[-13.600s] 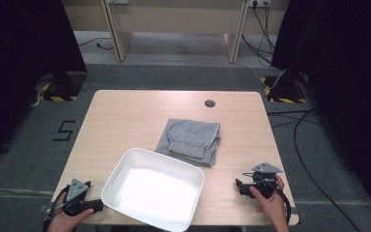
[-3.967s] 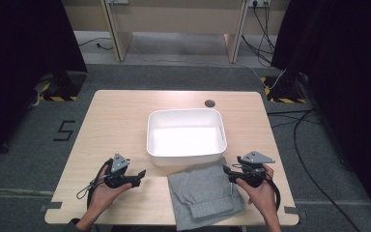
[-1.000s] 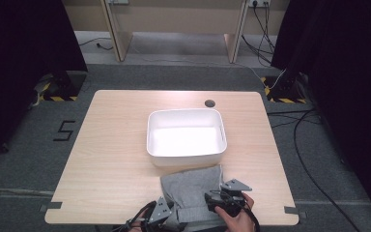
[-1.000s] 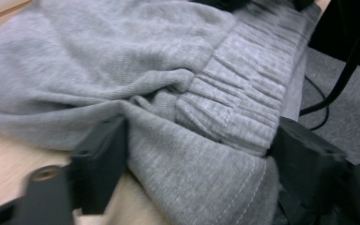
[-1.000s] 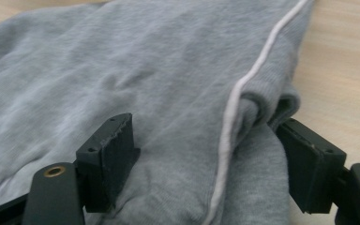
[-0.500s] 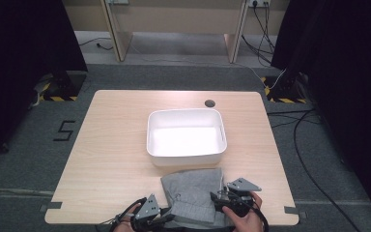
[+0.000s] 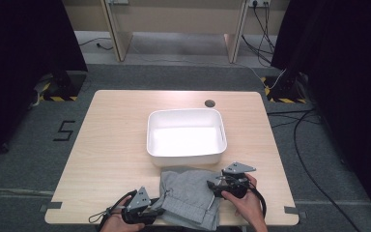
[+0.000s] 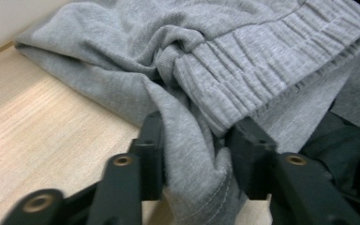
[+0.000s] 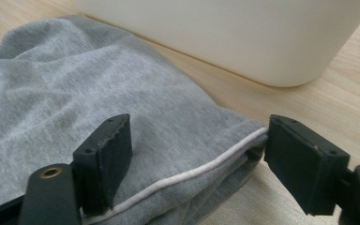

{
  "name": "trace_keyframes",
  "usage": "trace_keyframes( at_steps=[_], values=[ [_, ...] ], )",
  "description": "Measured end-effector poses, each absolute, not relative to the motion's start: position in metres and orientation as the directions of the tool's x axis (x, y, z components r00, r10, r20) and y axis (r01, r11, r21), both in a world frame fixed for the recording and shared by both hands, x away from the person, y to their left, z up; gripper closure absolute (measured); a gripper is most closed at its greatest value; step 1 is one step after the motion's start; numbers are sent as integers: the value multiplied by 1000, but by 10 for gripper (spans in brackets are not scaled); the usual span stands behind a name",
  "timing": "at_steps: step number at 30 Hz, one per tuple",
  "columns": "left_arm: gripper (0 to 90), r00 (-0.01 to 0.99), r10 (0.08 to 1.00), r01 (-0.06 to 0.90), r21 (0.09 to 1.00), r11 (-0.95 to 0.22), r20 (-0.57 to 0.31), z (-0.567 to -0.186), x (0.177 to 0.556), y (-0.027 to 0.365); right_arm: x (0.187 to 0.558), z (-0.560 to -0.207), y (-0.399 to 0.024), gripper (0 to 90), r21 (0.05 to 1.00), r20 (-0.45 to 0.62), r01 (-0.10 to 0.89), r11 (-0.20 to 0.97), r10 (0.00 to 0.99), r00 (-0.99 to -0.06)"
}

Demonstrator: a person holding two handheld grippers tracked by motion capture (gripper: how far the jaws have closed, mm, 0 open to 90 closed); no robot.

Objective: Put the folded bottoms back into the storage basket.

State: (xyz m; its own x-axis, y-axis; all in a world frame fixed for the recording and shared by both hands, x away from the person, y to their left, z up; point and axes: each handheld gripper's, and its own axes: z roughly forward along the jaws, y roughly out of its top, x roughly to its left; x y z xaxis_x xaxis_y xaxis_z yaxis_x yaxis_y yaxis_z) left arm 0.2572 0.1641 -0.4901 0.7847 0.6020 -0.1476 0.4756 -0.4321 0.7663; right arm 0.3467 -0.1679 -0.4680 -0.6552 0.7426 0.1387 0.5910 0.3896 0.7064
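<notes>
Left tongs (image 8: 194, 154) pinch grey garment (image 8: 243, 61); high view hides that.

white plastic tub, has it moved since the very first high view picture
Yes. The white plastic tub has gone from the near edge of the wooden table, left of the grey folded cloth, to the table's middle, closer to the round dark hole.

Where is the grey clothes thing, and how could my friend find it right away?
Look at the wooden table and find the white tub in its middle. Just in front of the tub, at the table's near edge, lies the grey garment, between the left gripper and the right gripper. It is the soft, crumpled thing there, with a ribbed stretchy band and a thin white cord.
</notes>
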Motion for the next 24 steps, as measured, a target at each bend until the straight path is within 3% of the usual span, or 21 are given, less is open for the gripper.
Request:
trace_keyframes(
  at_steps=[8, 9, 13, 15, 22, 24],
  values=[
    [349, 769, 620, 499, 753, -429, -156, -491, 253, 155, 346, -472, -169, 276, 698, 159, 610, 375, 749, -644],
    [282, 774, 613, 498, 752, -433, -159, -491, 252, 153, 346, -472, -169, 278, 697, 158, 610, 377, 749, -644],
    [252, 777, 607, 496, 753, -432, -164, -489, 248, 147, 345, -472, -169, 280, 696, 157, 610, 380, 748, -645],
    [383, 766, 623, 497, 759, -421, -156, -489, 250, 144, 345, -473, -167, 281, 695, 156, 610, 381, 748, -645],
    [506, 773, 616, 486, 767, -419, -153, -490, 250, 142, 344, -473, -165, 281, 693, 151, 609, 386, 748, -646],
    [604, 783, 605, 473, 773, -422, -148, -491, 249, 142, 344, -474, -164, 280, 690, 149, 608, 392, 745, -650]
  ],
)
